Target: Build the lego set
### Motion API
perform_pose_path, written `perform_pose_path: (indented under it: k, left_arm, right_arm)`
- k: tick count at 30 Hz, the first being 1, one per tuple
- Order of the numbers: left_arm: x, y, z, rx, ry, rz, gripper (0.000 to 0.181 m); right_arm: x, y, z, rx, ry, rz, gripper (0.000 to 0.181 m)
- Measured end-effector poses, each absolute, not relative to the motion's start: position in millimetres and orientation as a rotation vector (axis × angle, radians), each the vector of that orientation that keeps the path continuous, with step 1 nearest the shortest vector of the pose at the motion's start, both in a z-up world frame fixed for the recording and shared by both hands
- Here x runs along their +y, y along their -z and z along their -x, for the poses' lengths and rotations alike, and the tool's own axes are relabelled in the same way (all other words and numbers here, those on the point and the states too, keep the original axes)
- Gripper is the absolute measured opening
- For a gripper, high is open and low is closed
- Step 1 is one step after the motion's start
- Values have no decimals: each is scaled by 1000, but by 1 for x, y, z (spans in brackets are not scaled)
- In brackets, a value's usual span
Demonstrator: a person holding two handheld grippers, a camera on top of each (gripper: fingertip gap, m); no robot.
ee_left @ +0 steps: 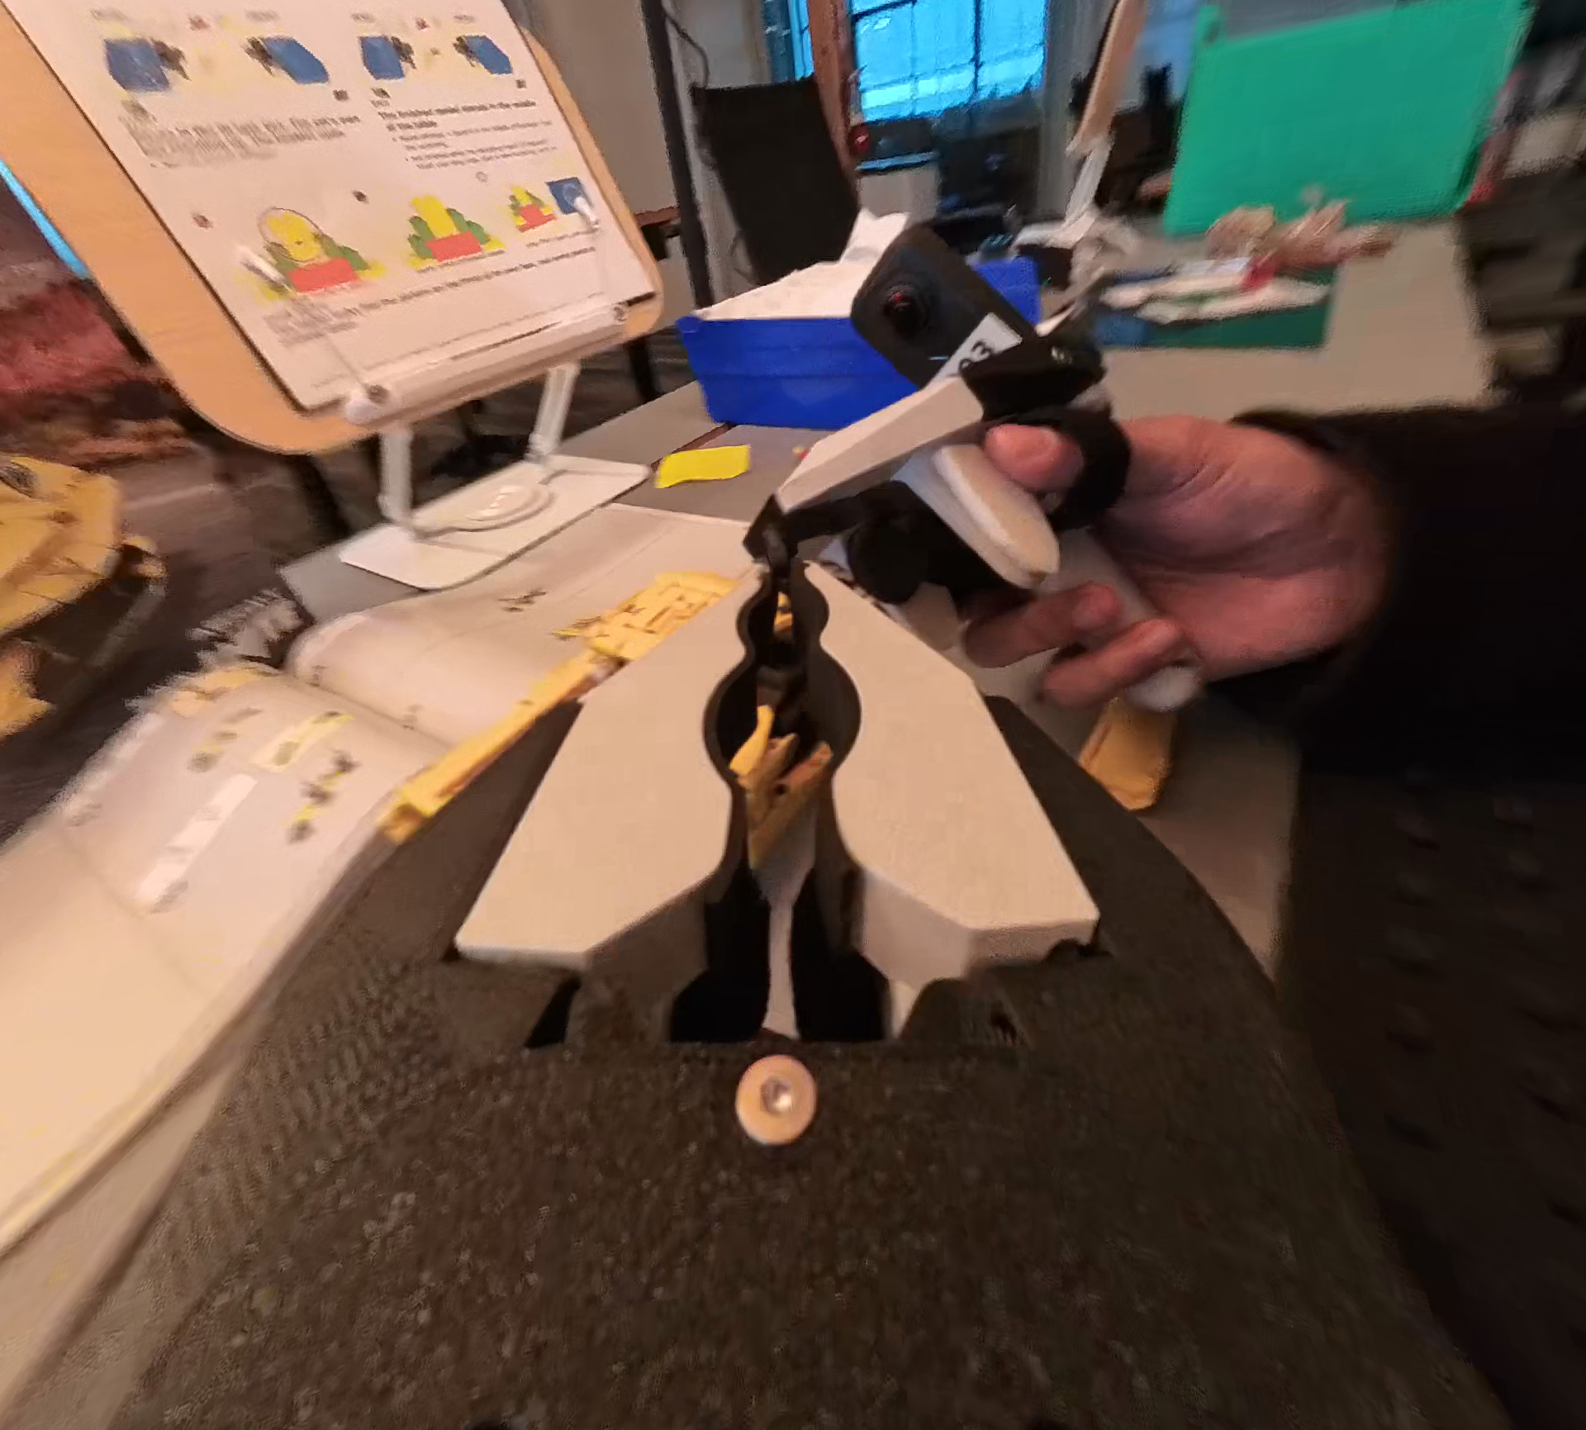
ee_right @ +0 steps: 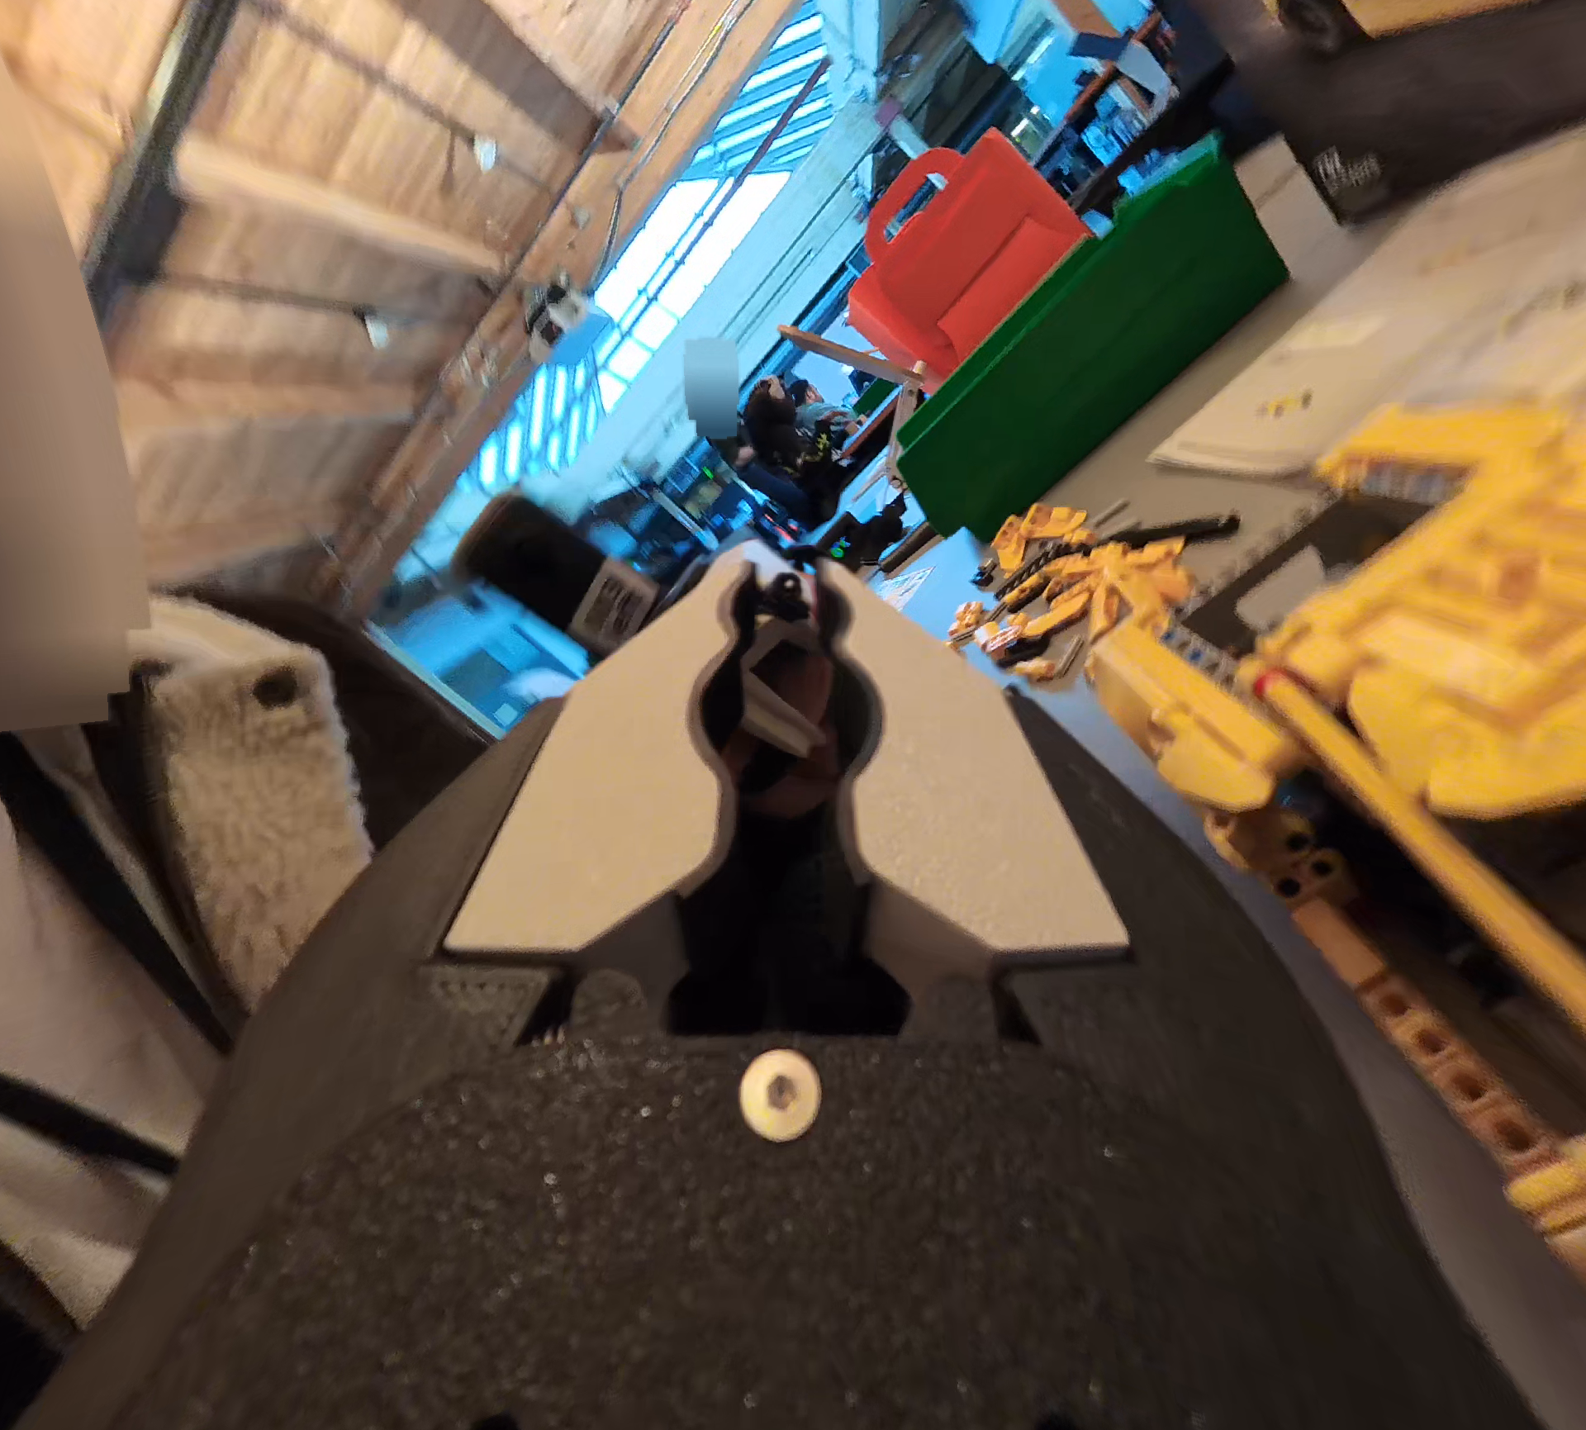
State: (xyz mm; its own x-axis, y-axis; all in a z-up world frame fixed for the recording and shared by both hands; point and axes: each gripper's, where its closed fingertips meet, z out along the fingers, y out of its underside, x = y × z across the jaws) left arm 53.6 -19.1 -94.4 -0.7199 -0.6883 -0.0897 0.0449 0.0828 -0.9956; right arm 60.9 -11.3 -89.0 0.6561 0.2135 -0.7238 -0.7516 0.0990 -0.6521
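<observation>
**Both grippers meet tip to tip above the instruction booklet**

A small black piece point(ee_left: 777, 556) sits pinched at the tips of the left gripper point(ee_left: 783, 591), whose grey fingers point(ee_left: 635, 779) are drawn narrow around it. The right gripper point(ee_left: 772, 522), held in a hand point(ee_left: 1201, 556), comes in from the right with its tips touching the same black piece; in its own wrist view the right gripper point(ee_right: 785, 586) has its fingers nearly together with something small and dark between the tips, though blur makes it hard to say whether it truly grips.

Below the meeting point lies the open instruction booklet point(ee_left: 283, 754), with loose yellow lego pieces point(ee_left: 652, 616) on and beside it. In the right wrist view the large yellow lego model point(ee_right: 1407, 668) stands just beside the booklet point(ee_right: 1390, 324), with a scatter of small yellow and black parts point(ee_right: 1073, 591) near it. Behind the booklet stands a tilted sheet on a white stand point(ee_left: 343, 127), and farther back a blue bin point(ee_left: 789, 367). A green bin point(ee_right: 1098, 350) and a red bag point(ee_right: 961, 247) sit beyond the loose parts.
</observation>
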Motion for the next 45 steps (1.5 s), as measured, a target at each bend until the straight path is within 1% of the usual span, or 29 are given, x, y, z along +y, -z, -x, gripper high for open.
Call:
perform_pose_path:
  k: [1, 2, 5, 8, 11, 14, 18, 20, 27, 29, 32, 34, 36, 38, 42, 44, 45]
  left_arm:
    - [-21, 93, -50, 1835, 1817, 687, 3]
    - [-24, 94, -46, 1878, 1966, 752, 3]
    - [-24, 84, -33, 1915, 2491, 969, 1]
    - [-14, 74, -29, 1830, 2895, 1140, 0]
    - [-11, 76, -29, 1814, 3053, 1246, 0]
    - [-20, 83, -20, 1939, 3082, 1292, 0]
    - [-30, 86, -8, 2057, 3130, 1301, 0]
    - [-32, 85, -5, 2081, 3147, 1278, 0]
    - [-35, 86, -1, 2124, 3114, 1245, 1]
    - [-36, 86, 0, 2145, 3096, 1226, 0]
    - [-37, 87, -1, 2156, 3025, 1180, 1]
    - [-36, 87, -4, 2149, 2889, 1084, 0]
    - [-32, 91, -16, 2101, 2679, 1034, 17]
    - [-28, 101, -28, 2101, 2371, 924, 23]
    - [-36, 110, -21, 2044, 1853, 417, 24]
    - [-44, 116, -13, 2053, 1725, 275, 19]
    - [-46, 119, -11, 2070, 1704, 259, 19]
  right_arm:
    - [-15, 84, -58, 458, -725, 1305, 15]
    - [-19, 78, -53, 381, -681, 1338, 15]
    - [-28, 71, -43, 155, -399, 1475, 25]
    - [-33, 90, -27, -67, -183, 1651, 26]
    - [-35, 103, -26, -156, -48, 1713, 26]
    - [-33, 95, -22, -181, -51, 1671, 25]
    - [-36, 89, -13, -235, -41, 1638, 17]
    - [-35, 91, -10, -240, -64, 1647, 16]
    - [-33, 97, -2, -239, -133, 1669, 12]
    - [-34, 98, -2, -235, -139, 1674, 6]
    - [-35, 98, -4, -207, -175, 1680, 6]
    - [-36, 98, -10, -136, -223, 1686, 5]
    - [-38, 99, -15, -82, -276, 1689, 5]
    - [-40, 102, -18, -44, -315, 1709, 5]
    - [-41, 114, -18, -1, -387, 1776, 5]
    - [-43, 120, -18, 31, -439, 1806, 5]
    - [-44, 122, -17, 42, -470, 1815, 5]
